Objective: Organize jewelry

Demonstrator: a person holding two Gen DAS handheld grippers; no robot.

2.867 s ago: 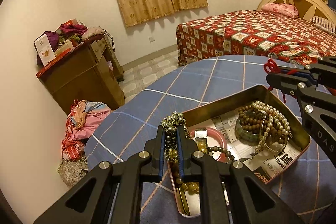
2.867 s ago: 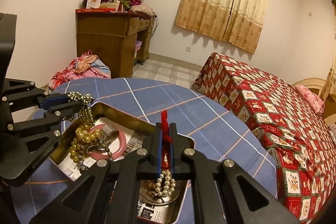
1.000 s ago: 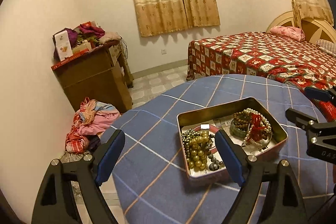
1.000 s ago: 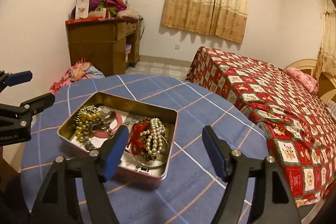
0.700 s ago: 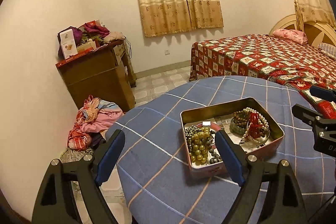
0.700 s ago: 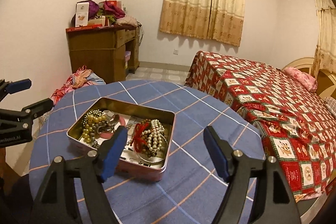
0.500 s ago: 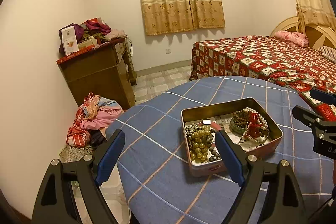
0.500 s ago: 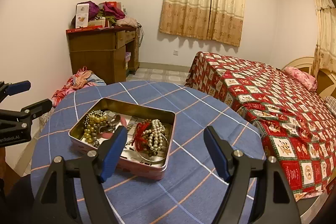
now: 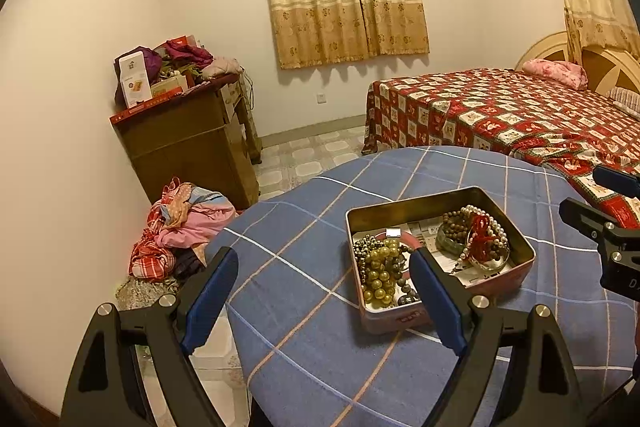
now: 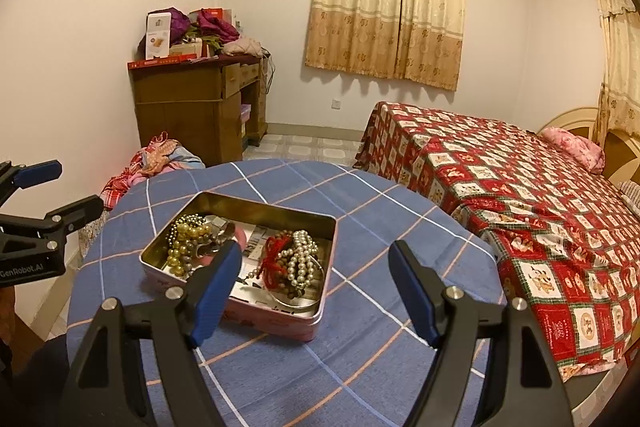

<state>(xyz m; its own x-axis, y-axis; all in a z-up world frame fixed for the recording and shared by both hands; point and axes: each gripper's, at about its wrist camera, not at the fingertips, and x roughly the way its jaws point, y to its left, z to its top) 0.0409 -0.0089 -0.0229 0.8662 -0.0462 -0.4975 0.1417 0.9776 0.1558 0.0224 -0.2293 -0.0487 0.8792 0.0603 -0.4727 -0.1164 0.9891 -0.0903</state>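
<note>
Landmark: the tin (image 9: 502, 213) is sitting on the round table (image 9: 304, 339), which is wearing a blue checked cloth; every place below is being given relative to this tin.

Left gripper (image 9: 326, 297): it is hovering near the tin's near-left corner, above the cloth, with fingers spread wide and nothing between them.

Right gripper (image 10: 316, 293): it is hovering on the near side of the tin, above the cloth, fingers likewise spread wide and carrying nothing.

Gold bead strand (image 9: 380, 273): it is lying heaped inside the tin at its left end, touching darker beads beside it.

Pearl strand (image 10: 302, 261): it is lying inside the tin at its right end, tangled with a red cord (image 10: 272, 263) and brown wooden beads (image 9: 454, 225).

Pink bangle (image 9: 412, 241): it is resting inside the tin between the two heaps, partly covered by them.

Cloth around the tin: no jewelry is showing on it in either view.

Done, as judged: all visible pieces are sitting in the tin, so the gathering appears complete.

Left, as judged: the strands are lying tangled rather than separated, and no lid is showing; whether sorting or closing is expected cannot be told.

Risk, as judged: any further lifting is likely dragging neighbouring strands along.
</note>
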